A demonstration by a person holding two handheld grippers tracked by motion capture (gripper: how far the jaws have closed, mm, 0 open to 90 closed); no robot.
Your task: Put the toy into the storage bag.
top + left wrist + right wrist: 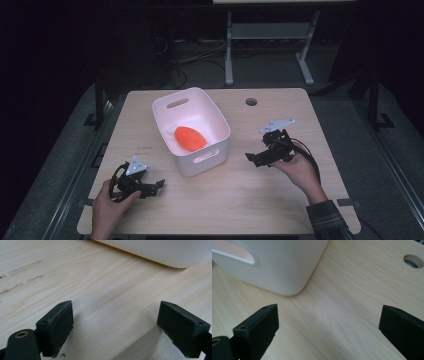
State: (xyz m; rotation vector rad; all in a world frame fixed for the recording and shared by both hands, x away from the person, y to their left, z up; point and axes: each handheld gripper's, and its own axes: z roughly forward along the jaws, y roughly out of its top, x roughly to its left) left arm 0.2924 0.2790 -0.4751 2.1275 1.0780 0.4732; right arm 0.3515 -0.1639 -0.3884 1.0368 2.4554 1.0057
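High view: a white tub (192,131) sits at the centre of a pale wooden desk (230,200). Inside lies an orange oval object (189,138), its long axis running from upper left to lower right. The left gripper (159,185) rests at lower left, the right gripper (251,158) at centre right.

Left gripper view: jaws spread wide over bare desk (105,290), nothing between them; the tub (160,251) crosses the top.

Right gripper view: jaws spread wide, empty; the tub's (279,265) corner is at upper left.
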